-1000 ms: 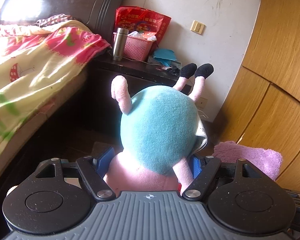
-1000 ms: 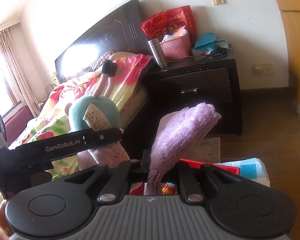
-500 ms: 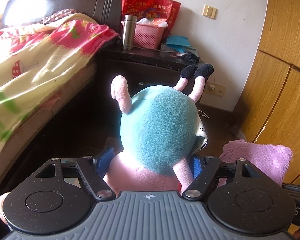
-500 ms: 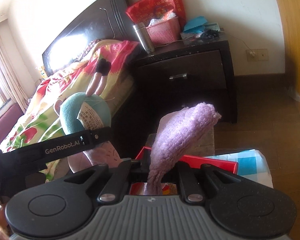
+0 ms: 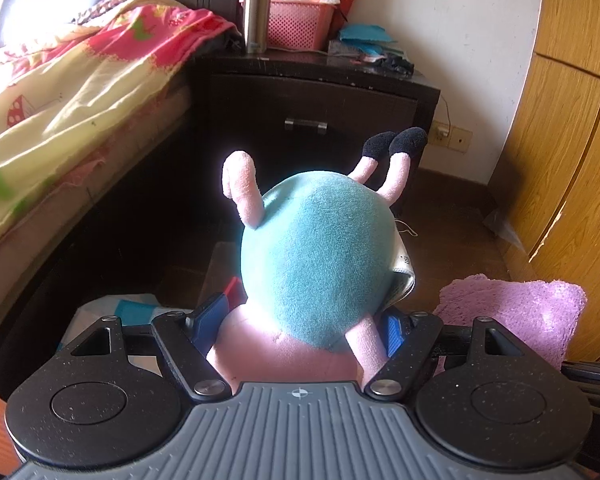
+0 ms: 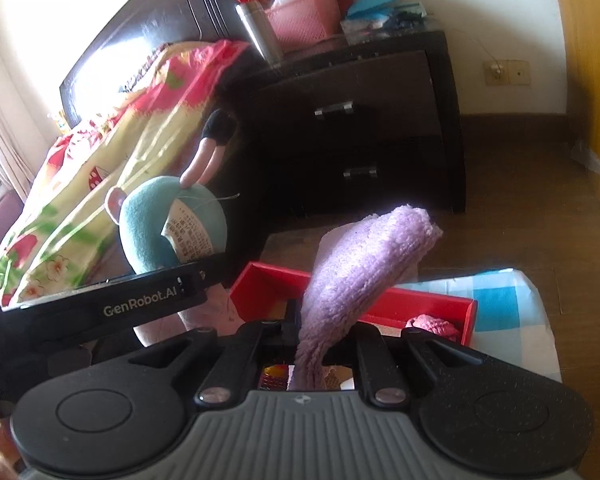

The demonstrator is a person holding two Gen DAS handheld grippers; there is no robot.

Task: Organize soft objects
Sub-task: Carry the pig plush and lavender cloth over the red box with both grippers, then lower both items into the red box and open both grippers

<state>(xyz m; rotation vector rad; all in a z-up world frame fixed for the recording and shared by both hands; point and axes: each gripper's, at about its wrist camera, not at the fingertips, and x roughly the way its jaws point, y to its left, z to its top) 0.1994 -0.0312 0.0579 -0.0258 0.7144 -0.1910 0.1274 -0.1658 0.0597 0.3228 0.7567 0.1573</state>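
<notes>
Plush pig (image 5: 316, 264), fuzzy lilac cloth (image 6: 364, 264)

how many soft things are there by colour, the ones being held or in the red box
teal and pink: 1, the plush toy in the left gripper
purple: 1, the towel in the right gripper
pink: 1, the cloth in the red box
total: 3

plush toy (image 5: 316, 264): teal body, pink limbs, black feet
towel (image 6: 360, 268): lilac
tray (image 6: 436, 304), ahead of right gripper: red
cloth (image 6: 504, 300) under tray: blue-and-white check
blanket (image 5: 80, 68), left of left gripper: yellow, pink, green, floral
nightstand (image 5: 312, 116), ahead: dark brown
basket (image 5: 300, 24): pink
flask (image 5: 256, 16): silver
wardrobe (image 5: 572, 120), right: tan wood
</notes>
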